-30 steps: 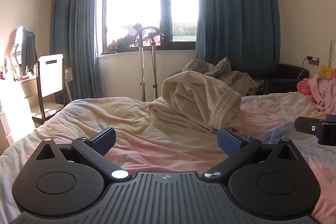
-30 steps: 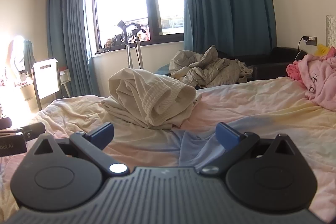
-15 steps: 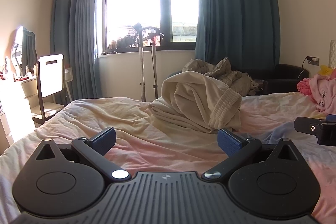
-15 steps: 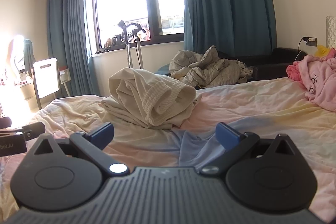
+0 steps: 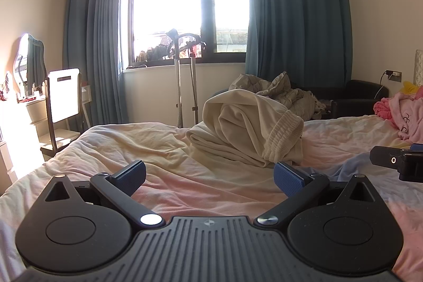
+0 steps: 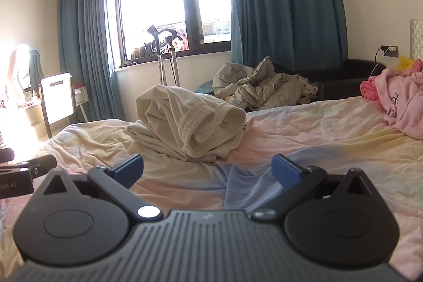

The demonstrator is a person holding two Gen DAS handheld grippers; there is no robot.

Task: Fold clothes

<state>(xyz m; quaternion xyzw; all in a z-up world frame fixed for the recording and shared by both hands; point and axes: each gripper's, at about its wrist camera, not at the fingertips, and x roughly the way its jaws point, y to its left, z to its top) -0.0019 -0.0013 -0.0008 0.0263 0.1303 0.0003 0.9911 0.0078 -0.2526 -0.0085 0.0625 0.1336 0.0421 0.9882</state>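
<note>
Cream trousers (image 5: 246, 128) sit in a rumpled heap on the bed (image 5: 127, 142), ribbed waistband rolled over on itself, ahead of both my tools and not yet touched. From the left wrist view, my left gripper (image 5: 210, 175) hovers low over the sheet with its jaws spread wide and nothing between them; the heap lies just beyond, a little right of centre, and the nose of my other tool pokes in at the right edge. From the right wrist view, my right gripper (image 6: 207, 171) is likewise wide open and empty, with the trousers (image 6: 190, 128) ahead and to the left. I judge the folding has not really begun: the garment needs to be pulled flat first. The risk I see is pinching the loose sheet along with the cloth, since both are pale and creased, or catching only the top layer of the roll so the rest drags and twists. A thin blue cloth (image 6: 246, 176) lies right under my right jaws and could get snagged by mistake. The right view shows that blue cloth plainly and looks into the open end of the waistband; the left view shows the smoother left flank of the heap instead. A pink robe (image 6: 401, 107) rests well apart at the right.
</note>
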